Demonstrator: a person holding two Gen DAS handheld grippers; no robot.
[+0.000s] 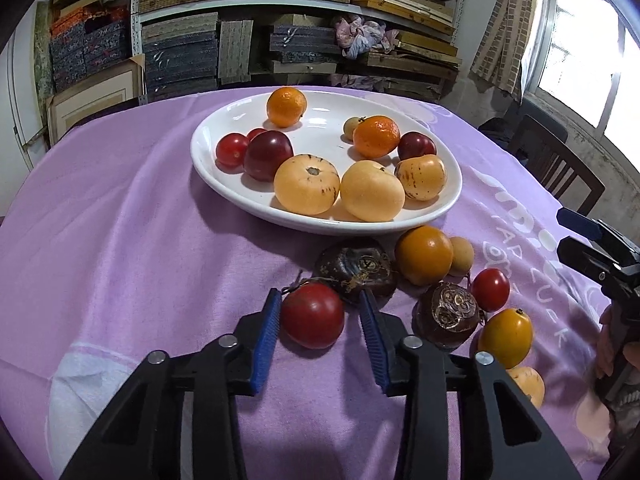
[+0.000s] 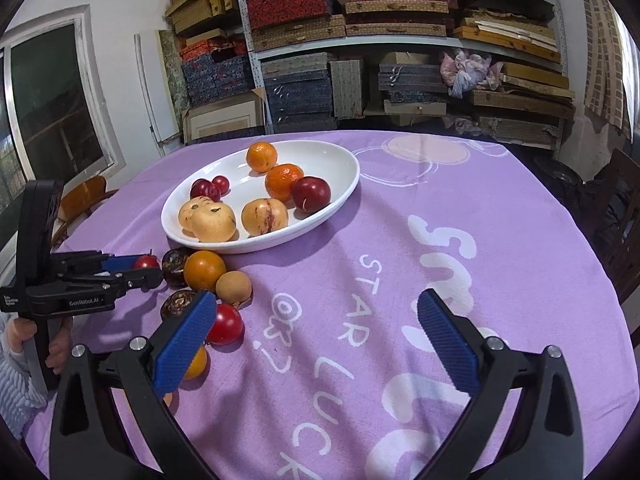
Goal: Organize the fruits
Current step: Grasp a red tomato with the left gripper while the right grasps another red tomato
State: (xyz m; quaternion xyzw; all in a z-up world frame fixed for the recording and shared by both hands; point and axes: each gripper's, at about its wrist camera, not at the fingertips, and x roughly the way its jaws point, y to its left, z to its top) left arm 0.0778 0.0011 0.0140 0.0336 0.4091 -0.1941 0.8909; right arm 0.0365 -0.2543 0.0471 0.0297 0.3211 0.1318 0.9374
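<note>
A white oval plate [image 1: 224,184] [image 2: 344,168] holds oranges, plums, small tomatoes and yellow speckled fruits. Loose fruit lies on the purple cloth in front of it. My left gripper [image 1: 318,312] is open with its blue pads on either side of a red tomato [image 1: 313,315]; the left pad is close to it and the right pad stands apart. The tomato rests on the cloth. Behind it lie a dark brown fruit [image 1: 354,268] and an orange [image 1: 424,255]. My right gripper [image 2: 316,320] is wide open and empty above the cloth, right of the loose fruit.
Other loose fruit: a second dark fruit [image 1: 448,316], a small tomato [image 1: 490,290], a yellow-orange fruit [image 1: 506,338], a tan longan [image 2: 234,287]. Shelves of boxes [image 2: 360,40] stand behind the table. A wooden chair [image 1: 560,168] is at the right.
</note>
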